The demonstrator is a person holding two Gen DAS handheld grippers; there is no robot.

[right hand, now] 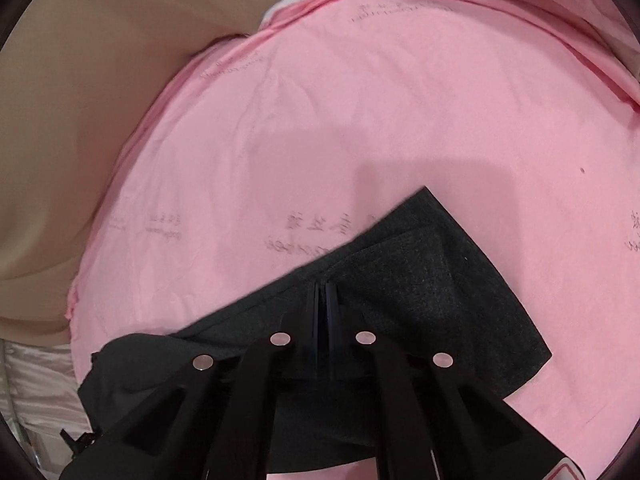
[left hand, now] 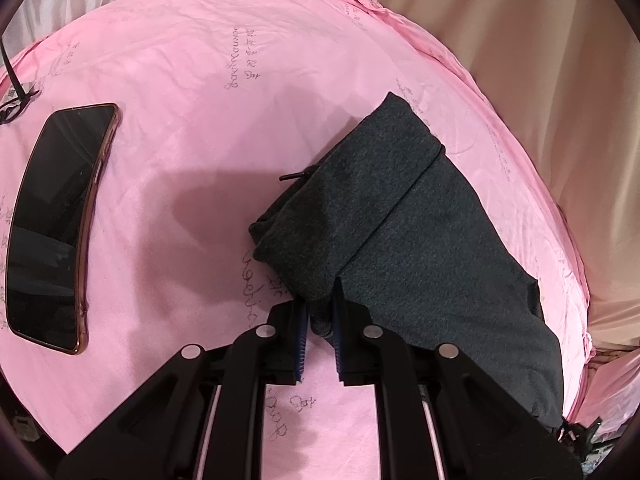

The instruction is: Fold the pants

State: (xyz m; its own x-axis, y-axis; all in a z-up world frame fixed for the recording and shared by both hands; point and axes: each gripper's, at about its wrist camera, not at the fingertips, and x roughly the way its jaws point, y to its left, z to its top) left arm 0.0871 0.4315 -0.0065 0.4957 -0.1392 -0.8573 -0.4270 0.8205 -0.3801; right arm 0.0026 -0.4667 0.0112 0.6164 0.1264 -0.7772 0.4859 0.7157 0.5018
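Dark grey pants [left hand: 420,216] lie folded on a pink sheet [left hand: 192,92], with a drawstring tip poking out at their left edge. My left gripper [left hand: 320,312] is shut on the near corner of the folded pants, and grey cloth shows between its blue pads. In the right wrist view the pants [right hand: 432,288] spread across the lower half of the sheet [right hand: 360,112]. My right gripper [right hand: 325,290] has its jaws pressed together at the cloth's upper edge, where the fabric puckers toward the tips.
A black phone in a brown case [left hand: 56,220] lies on the sheet at the left. Beige fabric [left hand: 540,60] borders the sheet on the right, and beige fabric [right hand: 72,120] also lies along its left side in the right wrist view. White cloth [right hand: 36,380] shows at the lower left.
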